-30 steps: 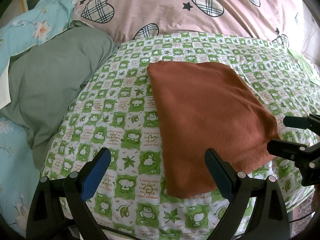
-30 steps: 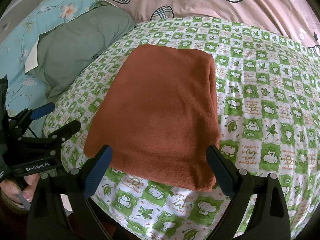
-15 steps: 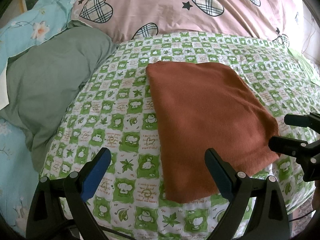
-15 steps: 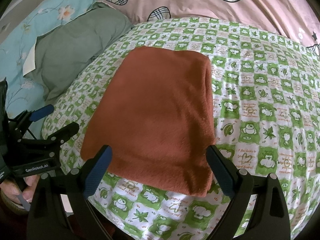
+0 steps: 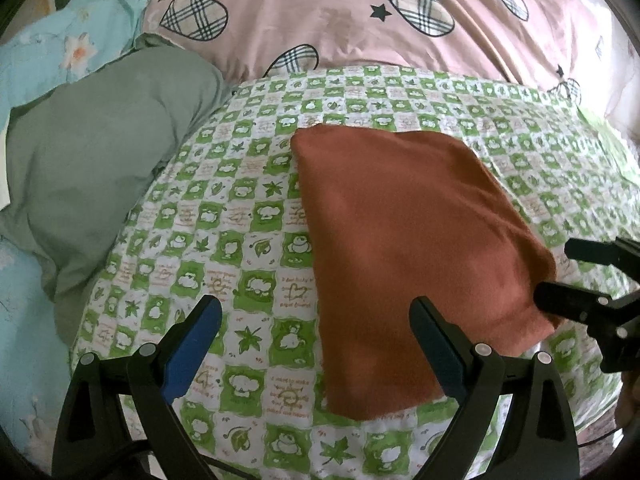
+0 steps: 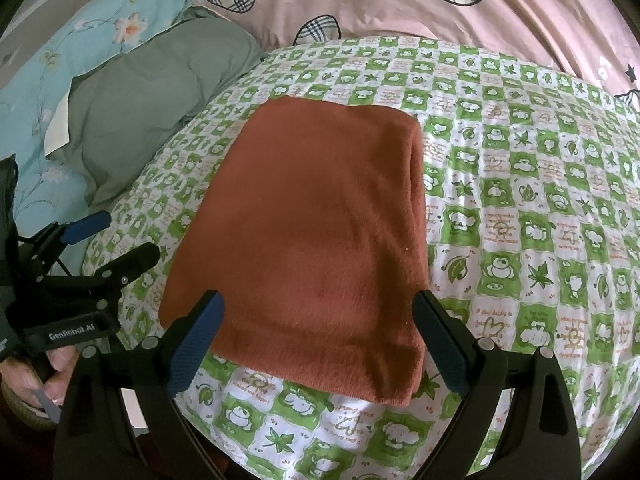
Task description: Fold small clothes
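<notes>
A rust-orange cloth (image 5: 412,248) lies folded flat in a rough rectangle on the green-and-white checked sheet (image 5: 240,240); it also shows in the right wrist view (image 6: 320,240). My left gripper (image 5: 316,340) is open and empty, hovering near the cloth's near left corner. My right gripper (image 6: 320,336) is open and empty, its jaws spread just above the cloth's near edge. The right gripper also shows at the right edge of the left wrist view (image 5: 560,272), and the left gripper at the left of the right wrist view (image 6: 116,240).
A grey-green pillow (image 5: 92,168) lies left of the sheet. A pink duvet with plaid hearts (image 5: 360,20) lies behind it. Light-blue floral bedding (image 6: 60,80) is at the far left. The sheet's near edge drops off below the grippers.
Both grippers have drawn slightly back and up from the cloth. The cloth lies still and both jaws stay open.
</notes>
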### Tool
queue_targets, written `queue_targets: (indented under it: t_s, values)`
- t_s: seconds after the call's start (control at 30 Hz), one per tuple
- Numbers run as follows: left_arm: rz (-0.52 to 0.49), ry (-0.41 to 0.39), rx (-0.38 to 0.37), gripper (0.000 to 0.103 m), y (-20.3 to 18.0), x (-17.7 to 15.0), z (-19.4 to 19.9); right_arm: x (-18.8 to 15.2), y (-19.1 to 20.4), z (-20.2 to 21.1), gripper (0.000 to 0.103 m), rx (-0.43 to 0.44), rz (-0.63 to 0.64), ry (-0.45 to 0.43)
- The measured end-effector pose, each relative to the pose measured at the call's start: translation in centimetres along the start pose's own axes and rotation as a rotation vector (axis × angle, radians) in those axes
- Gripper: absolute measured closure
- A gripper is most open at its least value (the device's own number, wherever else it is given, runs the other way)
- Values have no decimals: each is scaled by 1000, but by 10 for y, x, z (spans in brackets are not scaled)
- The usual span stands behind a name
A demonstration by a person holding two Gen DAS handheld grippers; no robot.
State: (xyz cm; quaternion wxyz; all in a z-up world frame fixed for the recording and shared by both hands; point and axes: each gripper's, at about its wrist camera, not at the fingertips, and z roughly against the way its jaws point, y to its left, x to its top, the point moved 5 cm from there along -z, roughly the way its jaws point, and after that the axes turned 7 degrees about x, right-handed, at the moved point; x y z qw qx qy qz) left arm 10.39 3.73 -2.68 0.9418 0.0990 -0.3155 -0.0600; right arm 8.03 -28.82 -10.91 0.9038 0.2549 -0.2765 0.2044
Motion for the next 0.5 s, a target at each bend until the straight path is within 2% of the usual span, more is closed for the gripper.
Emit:
queue_targets:
  t_s: [0.5]
  values:
    - [16, -3, 54, 8, 5, 9, -10, 10, -9, -8, 8, 6, 0, -10]
